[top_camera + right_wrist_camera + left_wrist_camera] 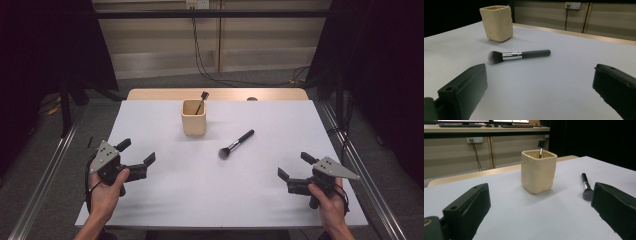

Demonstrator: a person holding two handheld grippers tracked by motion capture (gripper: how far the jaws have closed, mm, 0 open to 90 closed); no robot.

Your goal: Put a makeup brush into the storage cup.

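Observation:
A cream square cup (pixel 194 117) (pixel 538 171) (pixel 497 23) stands upright near the table's far middle, with a thin dark-headed brush (pixel 202 101) (pixel 540 148) leaning inside it. A makeup brush (pixel 236 144) (pixel 586 186) (pixel 518 55), black handle, silver ferrule, dark bristles, lies flat to the cup's right. My left gripper (pixel 137 152) (pixel 541 212) is open at the near left, pointing toward the cup. My right gripper (pixel 295 166) (pixel 541 92) is open at the near right, aimed at the lying brush. Both hold nothing.
The white table top (pixel 165 200) ends in a wooden strip (pixel 150 94) at the far edge. Cables (pixel 205 70) run down the wall behind. Metal rails (pixel 45 175) flank both sides of the table on the floor.

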